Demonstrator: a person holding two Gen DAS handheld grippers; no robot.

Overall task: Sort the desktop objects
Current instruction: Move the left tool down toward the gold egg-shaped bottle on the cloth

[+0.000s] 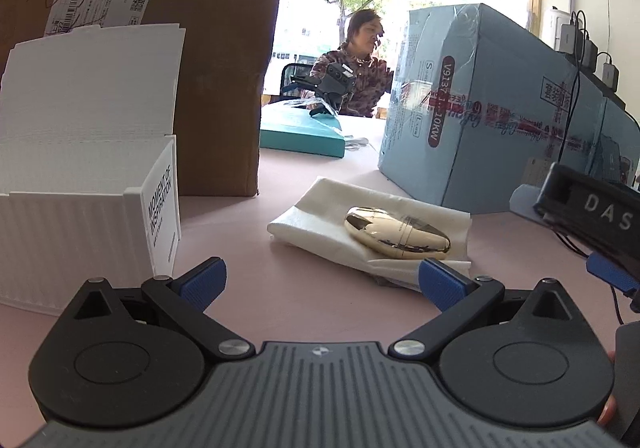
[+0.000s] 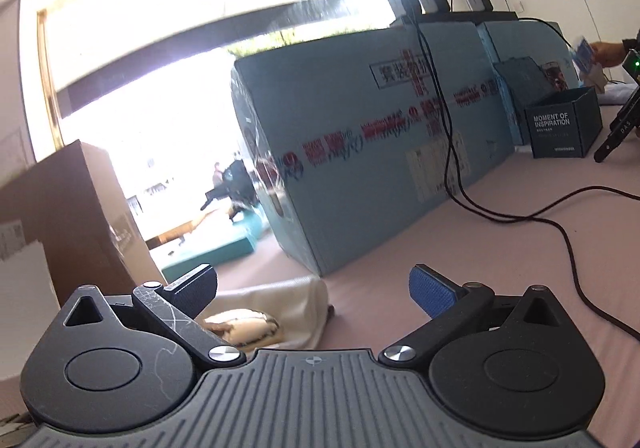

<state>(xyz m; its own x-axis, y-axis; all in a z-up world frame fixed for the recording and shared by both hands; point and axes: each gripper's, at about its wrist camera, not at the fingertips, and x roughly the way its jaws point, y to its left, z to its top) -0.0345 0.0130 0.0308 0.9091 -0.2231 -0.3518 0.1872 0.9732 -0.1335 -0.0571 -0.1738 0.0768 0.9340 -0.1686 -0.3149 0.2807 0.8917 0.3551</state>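
Resting on folded white cloth mid-desk: glossy gold oval case, cloth likely cushioning it. White ribbed open box near left. Left gripper and right gripper both spread wide, empty.
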